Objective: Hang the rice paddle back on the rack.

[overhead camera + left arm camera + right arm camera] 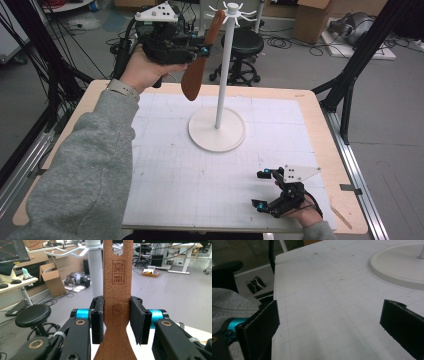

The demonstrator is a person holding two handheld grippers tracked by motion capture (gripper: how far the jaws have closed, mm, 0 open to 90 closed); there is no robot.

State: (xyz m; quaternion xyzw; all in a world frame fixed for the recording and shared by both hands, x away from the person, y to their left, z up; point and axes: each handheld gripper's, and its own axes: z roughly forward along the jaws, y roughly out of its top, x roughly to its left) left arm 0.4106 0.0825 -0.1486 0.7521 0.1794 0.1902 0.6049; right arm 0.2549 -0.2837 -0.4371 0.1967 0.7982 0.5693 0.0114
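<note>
Your left gripper [202, 51] clamped the brown wooden spatula [196, 75] raised beside the white hook stand [223, 70], unhung yet; your right gripper [264, 190] rested apart.

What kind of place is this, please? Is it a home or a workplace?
Most likely a lab or workshop, not a home. Black frame struts flank the table, loose cables lie on the grey floor, and cardboard boxes, desks and a monitor stand behind.
</note>
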